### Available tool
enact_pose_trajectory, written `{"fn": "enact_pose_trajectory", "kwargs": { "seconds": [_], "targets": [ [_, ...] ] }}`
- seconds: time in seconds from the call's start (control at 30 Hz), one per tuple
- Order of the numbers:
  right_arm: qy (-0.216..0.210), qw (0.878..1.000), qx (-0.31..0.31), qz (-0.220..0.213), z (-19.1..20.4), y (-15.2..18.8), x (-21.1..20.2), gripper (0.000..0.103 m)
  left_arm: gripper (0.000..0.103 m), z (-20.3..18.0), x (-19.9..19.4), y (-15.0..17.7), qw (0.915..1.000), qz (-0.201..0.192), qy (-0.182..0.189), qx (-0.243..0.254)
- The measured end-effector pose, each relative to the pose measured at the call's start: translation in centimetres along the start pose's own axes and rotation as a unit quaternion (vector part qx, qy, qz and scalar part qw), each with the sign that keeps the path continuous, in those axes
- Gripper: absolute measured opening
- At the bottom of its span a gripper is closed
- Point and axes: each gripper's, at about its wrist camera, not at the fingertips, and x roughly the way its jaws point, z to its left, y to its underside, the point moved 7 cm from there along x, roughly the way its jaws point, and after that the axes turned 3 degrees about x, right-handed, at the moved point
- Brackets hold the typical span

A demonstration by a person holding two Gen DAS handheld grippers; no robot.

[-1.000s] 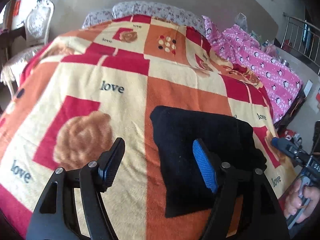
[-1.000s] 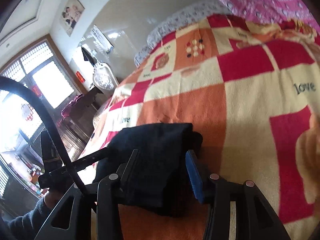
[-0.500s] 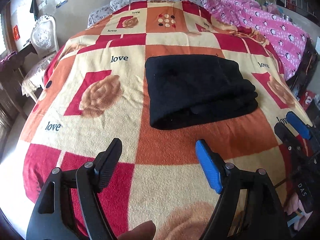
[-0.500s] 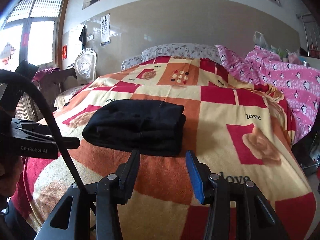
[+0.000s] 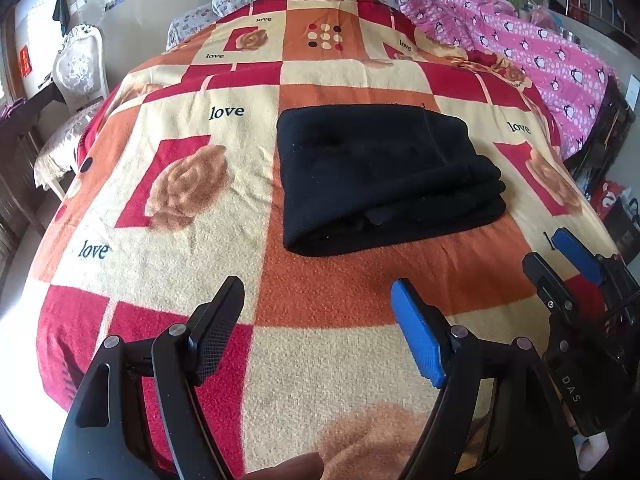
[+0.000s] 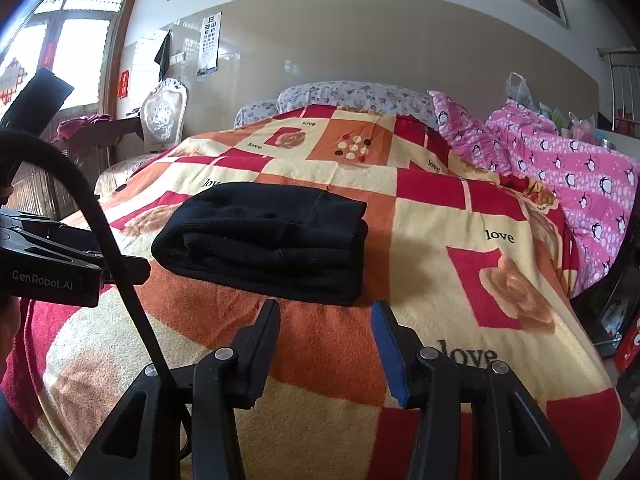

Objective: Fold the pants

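I see the pants (image 5: pixel 384 176) as a compact black bundle, folded several times into a thick, roughly rectangular stack. The fabric looks soft and matte; a faint seam line runs across the top layer toward the bundle's right side. In the right wrist view (image 6: pixel 264 240) the near face shows the stacked layers, with a rounded roll at the near left corner. In the left wrist view that near edge looks slightly uneven, with one layer bulging out at the middle.

The bundle lies flat on the blanket (image 5: pixel 328 360), a checked cover in red, orange and cream with rose prints and the word "love". It sits a little right of the bed's centre, mostly on an orange square, well apart from the pink penguin-print quilt (image 5: pixel 540 52) along the right side.

Its long axis appears to run across the bed, left to right, though fisheye distortion makes this uncertain. I cannot tell which end holds the waistband.

The left gripper (image 5: pixel 320 328) hovers over the blanket short of the bundle, its jaws spread wide with nothing between them. The right gripper (image 6: pixel 326 344) also stands short of the bundle, jaws partly apart and empty.
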Motion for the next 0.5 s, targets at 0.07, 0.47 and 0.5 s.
{"fn": "enact_pose_trajectory", "kwargs": {
  "seconds": [0.07, 0.47, 0.5],
  "targets": [
    [0.001, 1.0, 0.002, 0.0, -0.01, -0.01, 0.02, 0.045, 0.077, -0.07, 0.11, 0.01, 1.0, 0.002, 0.001, -0.001],
    [0.0, 1.0, 0.001, 0.001, 0.11, 0.04, -0.02, 0.045, 0.077, -0.44, 0.95, 0.34, 0.9995, 0.012, 0.027, -0.011],
    [-0.001, 1.0, 0.002, 0.001, 0.09, 0.05, 0.02, 0.045, 0.077, -0.51, 0.87, 0.33, 0.9995, 0.01, 0.029, -0.013]
  ]
}}
